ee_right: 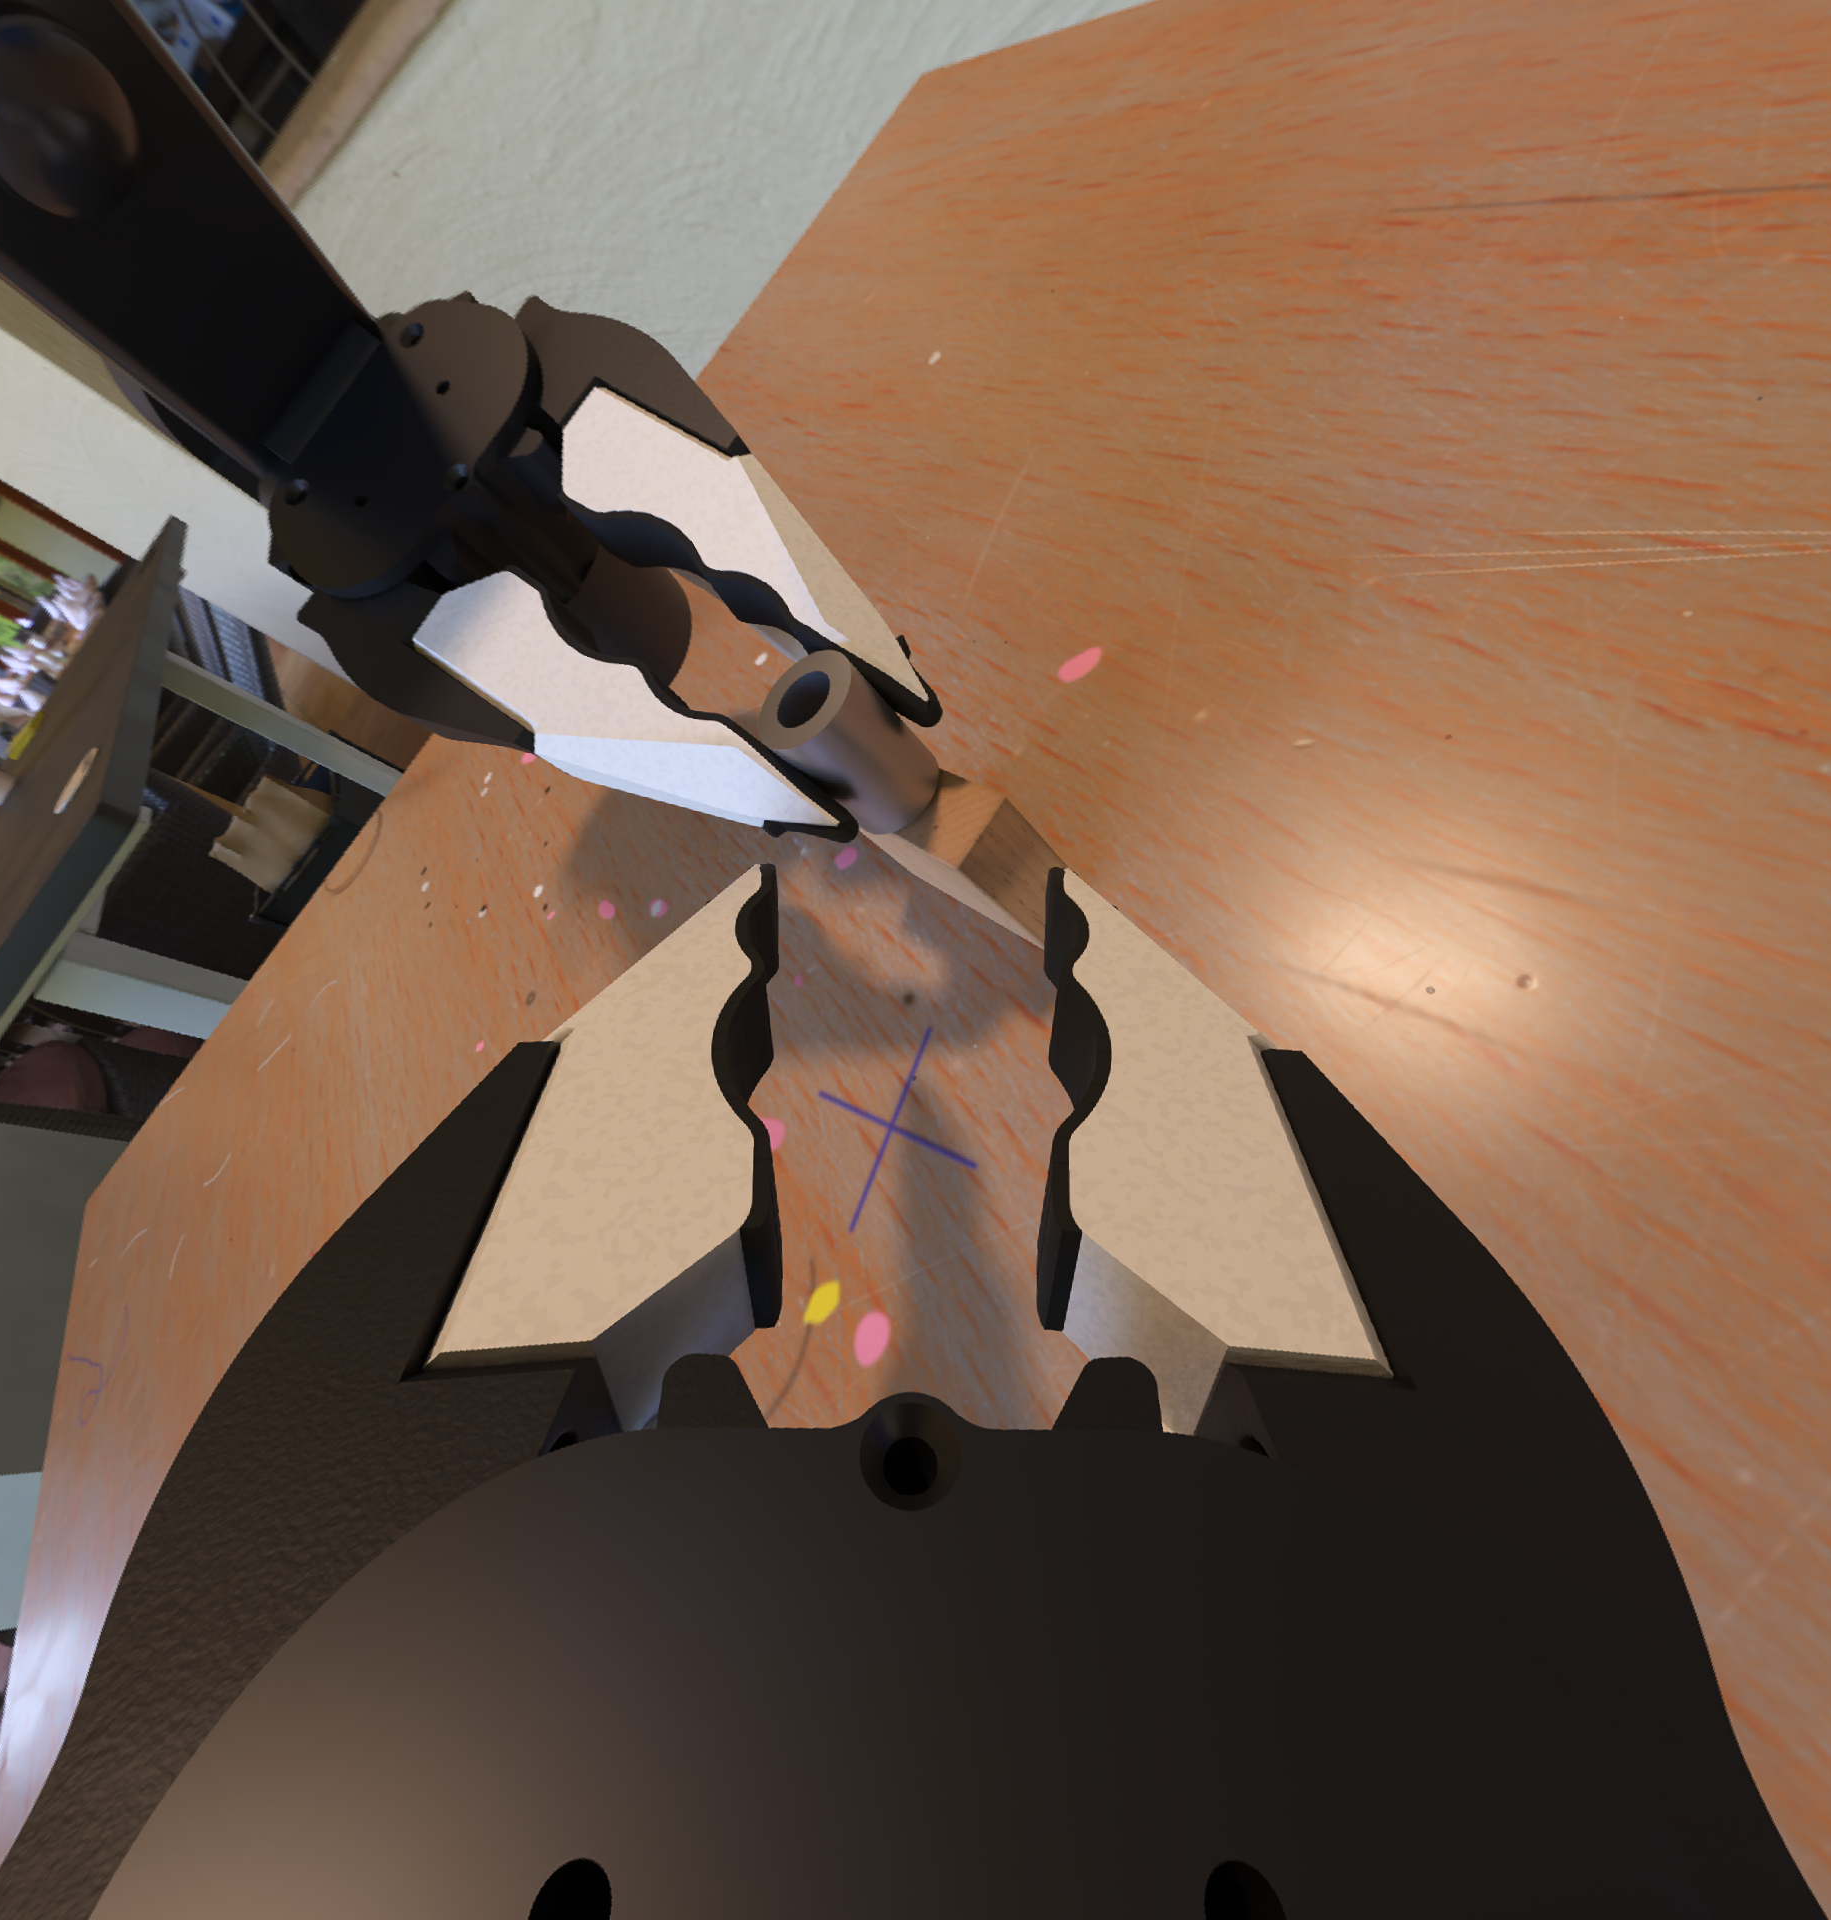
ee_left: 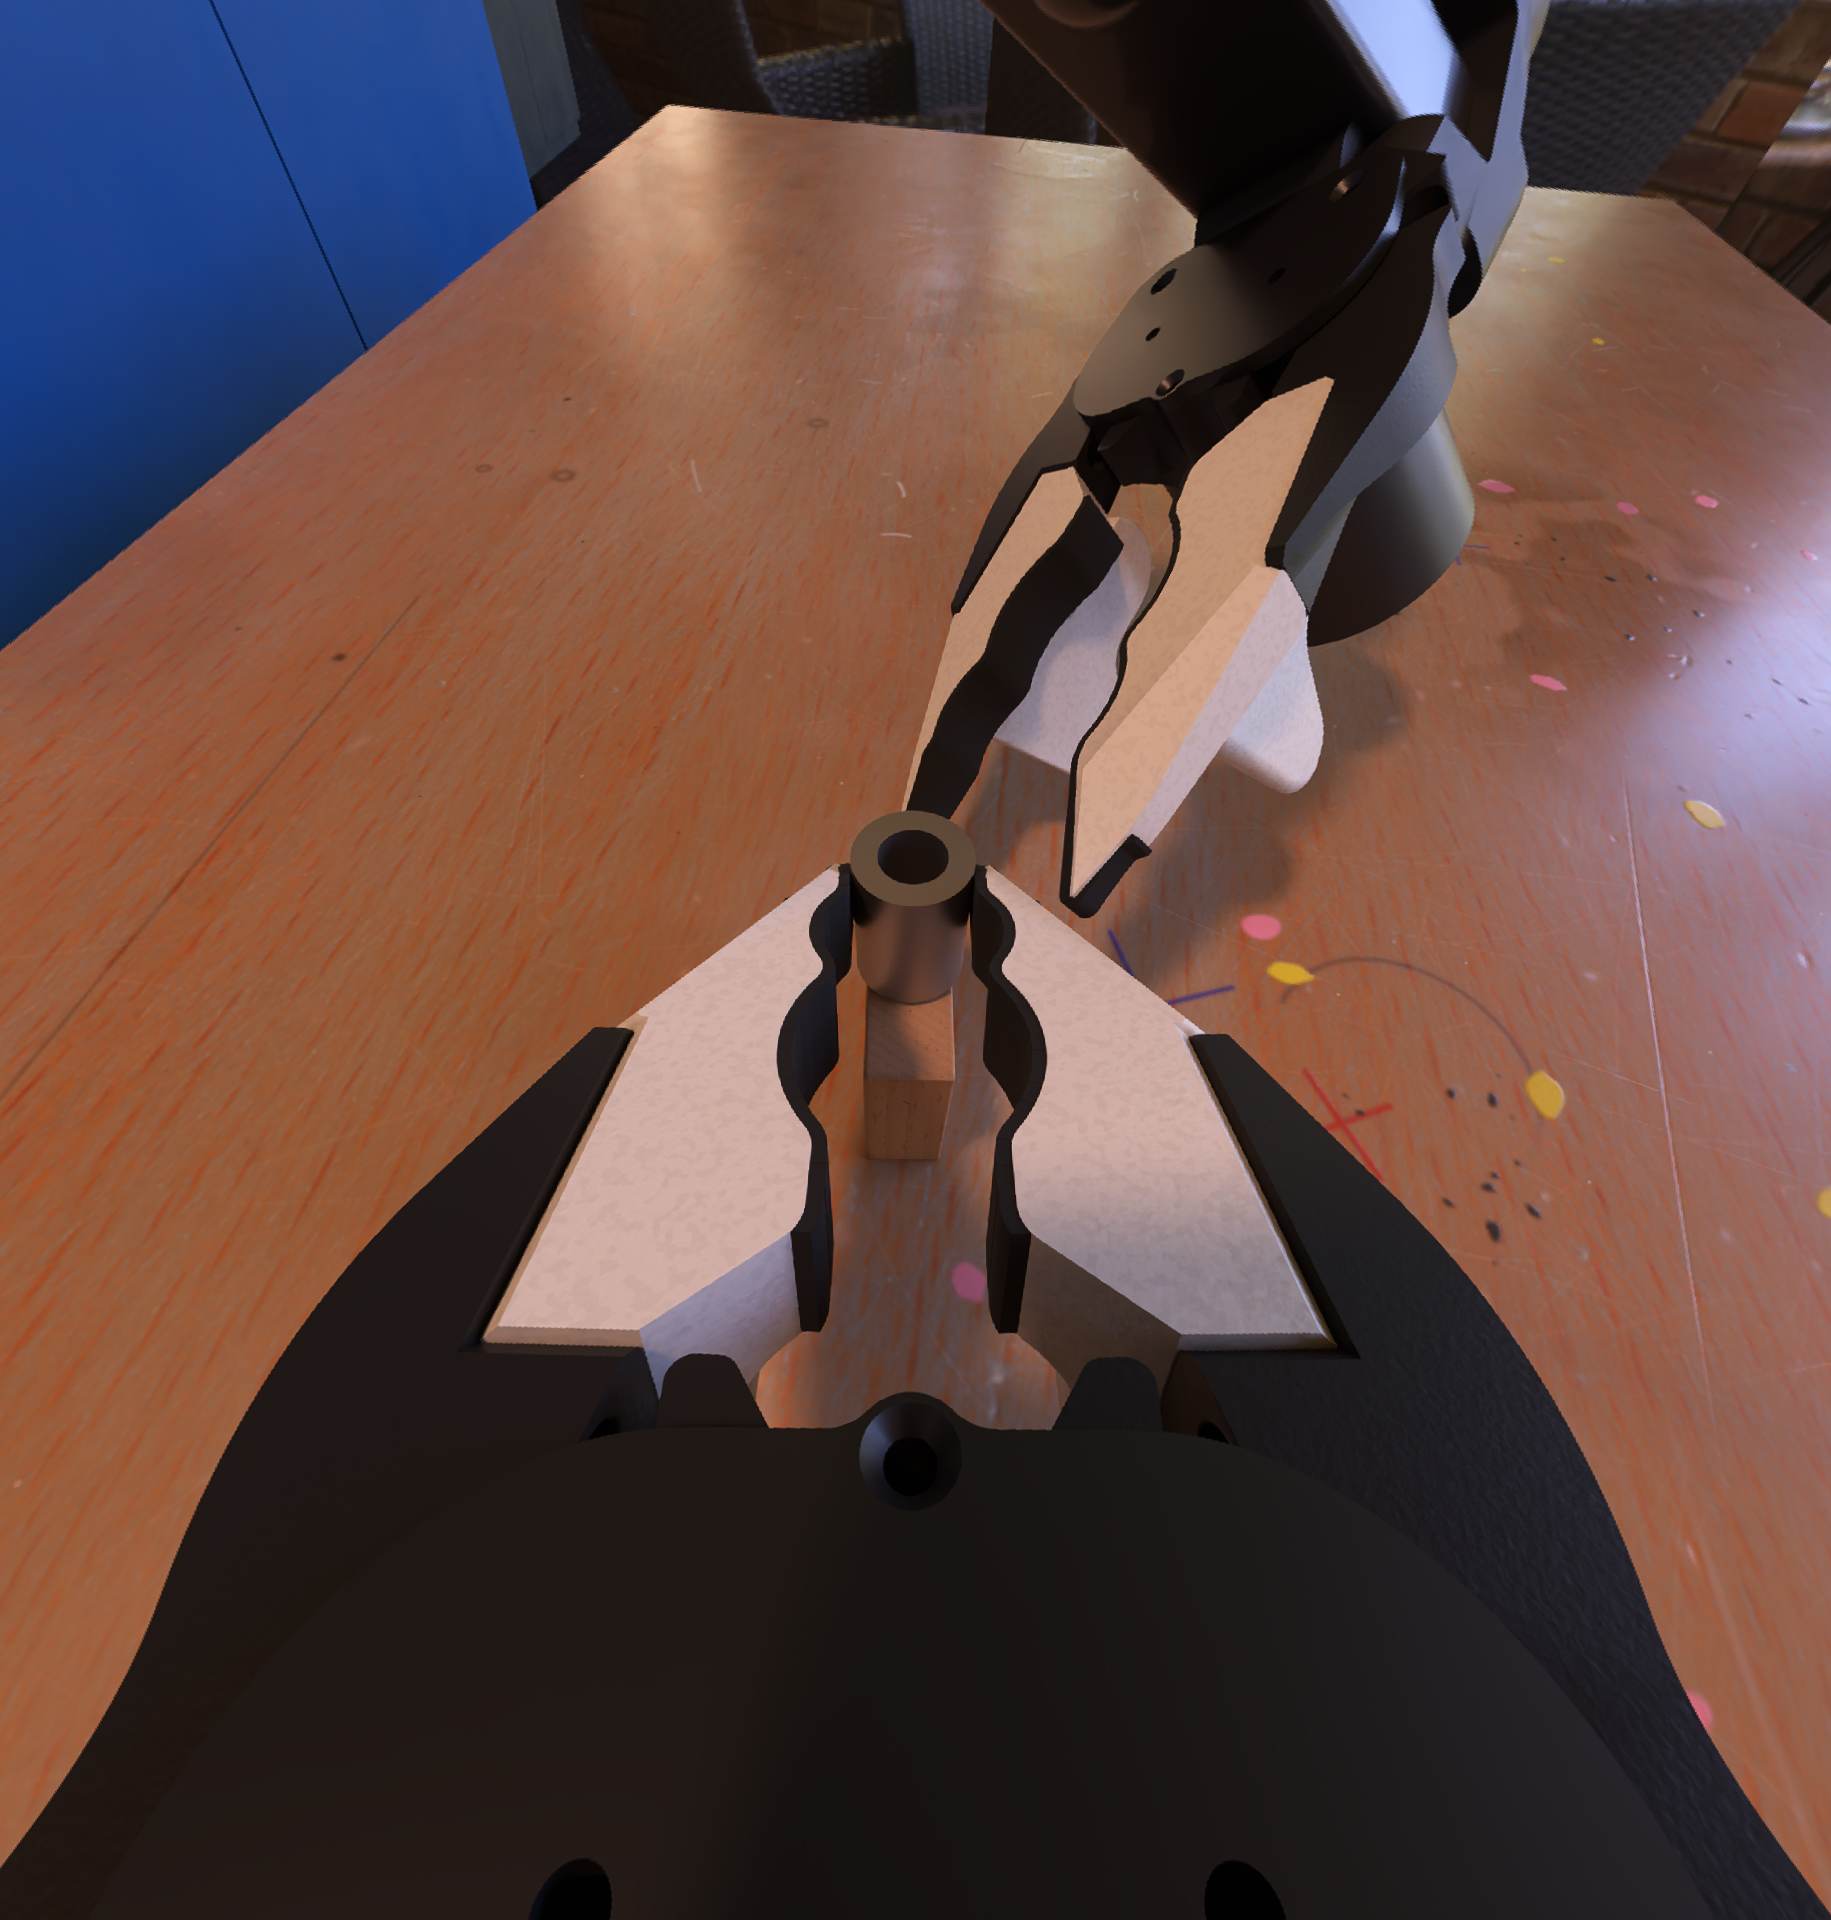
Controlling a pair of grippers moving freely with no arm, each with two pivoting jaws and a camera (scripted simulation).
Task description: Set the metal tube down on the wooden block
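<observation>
Left gripper (ee_left: pixel 912 883), black body with white finger plates and wavy black pads, is clenched on the short grey metal tube (ee_left: pixel 911 920) right at its fingertips. Tube is upright, open bore facing up, dark rim visible. Tube's lower end sits at the top face of the small light wooden block (ee_left: pixel 906 1081); looks like touching, but actual contact can't be confirmed from the left wrist view. Block stands on end on the scratched orange-brown wooden table (ee_left: pixel 475 675), between the left gripper's fingers and below the tube.

In the right wrist view the same tube (ee_right: pixel 854 743) shows pinched between the left gripper's (ee_right: pixel 869 758) two tips, with the block (ee_right: pixel 978 842) directly under it, partly hidden behind the right finger.

Right gripper (ee_right: pixel 906 904), same build, has jaws spread apart and holds nothing; table shows between its fingers. It hangs just beside the block, tips near it but apart. From the left wrist view it (ee_left: pixel 1004 847) comes in tilted from the far right.

Table carries pink and yellow paint flecks (ee_left: pixel 1290 974), a blue pen cross (ee_right: pixel 895 1127), red pen marks (ee_left: pixel 1347 1117). Blue wall panel (ee_left: pixel 163 260) at left.
</observation>
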